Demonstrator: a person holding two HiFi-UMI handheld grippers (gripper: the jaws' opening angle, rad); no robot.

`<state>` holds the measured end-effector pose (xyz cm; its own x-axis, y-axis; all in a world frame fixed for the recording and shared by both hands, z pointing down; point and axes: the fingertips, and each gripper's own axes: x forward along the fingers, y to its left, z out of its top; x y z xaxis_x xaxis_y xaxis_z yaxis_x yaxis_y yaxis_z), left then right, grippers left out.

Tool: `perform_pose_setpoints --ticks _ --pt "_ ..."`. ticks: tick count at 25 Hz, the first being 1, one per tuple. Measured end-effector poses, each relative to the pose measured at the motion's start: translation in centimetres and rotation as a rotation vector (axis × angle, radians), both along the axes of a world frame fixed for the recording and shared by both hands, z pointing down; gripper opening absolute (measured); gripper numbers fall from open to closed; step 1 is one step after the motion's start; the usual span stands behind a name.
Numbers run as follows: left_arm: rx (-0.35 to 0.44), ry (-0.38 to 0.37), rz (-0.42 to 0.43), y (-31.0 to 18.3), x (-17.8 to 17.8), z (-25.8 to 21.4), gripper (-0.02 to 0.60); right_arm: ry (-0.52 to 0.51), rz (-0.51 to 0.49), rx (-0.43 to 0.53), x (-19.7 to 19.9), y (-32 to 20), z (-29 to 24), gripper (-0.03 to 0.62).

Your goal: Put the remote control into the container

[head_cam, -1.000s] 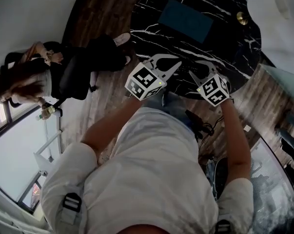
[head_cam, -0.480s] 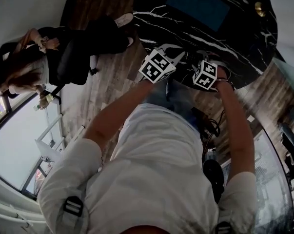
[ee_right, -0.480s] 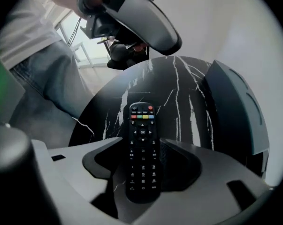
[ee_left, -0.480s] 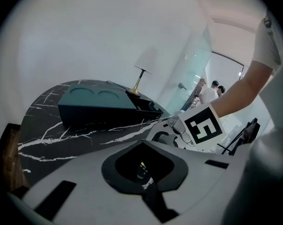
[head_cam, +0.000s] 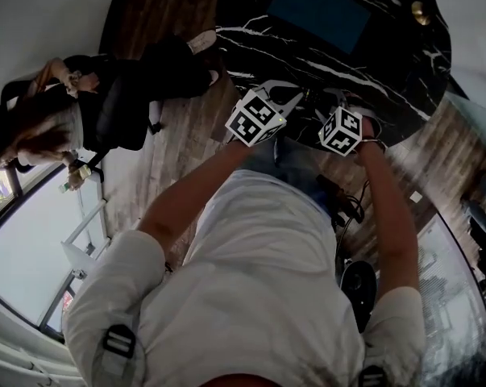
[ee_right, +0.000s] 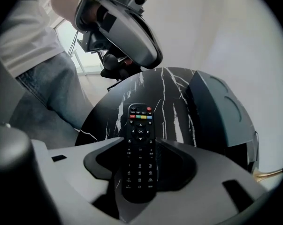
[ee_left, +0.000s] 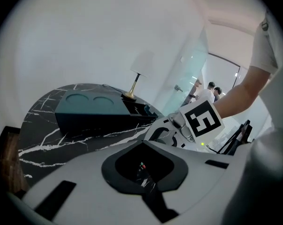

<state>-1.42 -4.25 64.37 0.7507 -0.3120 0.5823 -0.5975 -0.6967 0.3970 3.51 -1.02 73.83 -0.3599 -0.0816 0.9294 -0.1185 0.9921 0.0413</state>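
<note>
Oddly, the head view gives away least: the wearer's white shirt point(head_cam: 259, 297) fills its near half and the two marker cubes point(head_cam: 257, 118) sit over the jaws, so whatever lies under them at the near rim of the black marble table point(head_cam: 251, 22) cannot be made out there. The right gripper view settles it: the remote control point(ee_right: 140, 149) lies flat on the table, buttons up, coloured keys at its far end. The right gripper point(ee_right: 139, 142) straddles it, released, one jaw on each side; the jaws have just been narrowing a little from a wide spread with the remote between them, and a sliver of veined table shows along the remote's left edge, while its right edge is lost in shadow. The left gripper point(ee_left: 143, 143) hangs just left of it, clenched, tips together on nothing; the dark hollow behind its tips shows only marble veins and a few coloured specks too small to name. The container point(ee_left: 92, 109), a dark teal box with two round recesses in its top, stands farther across the table, well apart from the remote, and the right gripper view shows only part of it past the right jaw. A lamp point(ee_left: 142, 64) with a pale shade and gold base stands near the container's right end. A seated person point(head_cam: 105, 111) in dark clothes is off to the left over the wooden floor point(head_cam: 174, 147)
</note>
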Motion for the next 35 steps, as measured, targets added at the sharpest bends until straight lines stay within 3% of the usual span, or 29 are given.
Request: perform_pose_setpoints --ticks 10,17,29,35 --pt "0.073 0.070 0.031 -0.3 2.4 -7.4 0.006 -0.032 0.061 0.127 1.4 -0.1 -8.1 0.209" --pt "0.096 0.088 0.063 -0.5 3.6 -9.1 0.006 -0.051 0.141 0.177 3.1 -0.6 -10.5 0.209" --pt "0.202 0.114 0.131 -6.2 8.8 -12.3 0.006 0.025 0.236 0.311 10.6 -8.4 -13.3 0.209" --pt "0.209 0.101 0.162 -9.1 11.6 -11.6 0.006 0.052 0.270 0.315 13.5 -12.5 -11.9 0.209"
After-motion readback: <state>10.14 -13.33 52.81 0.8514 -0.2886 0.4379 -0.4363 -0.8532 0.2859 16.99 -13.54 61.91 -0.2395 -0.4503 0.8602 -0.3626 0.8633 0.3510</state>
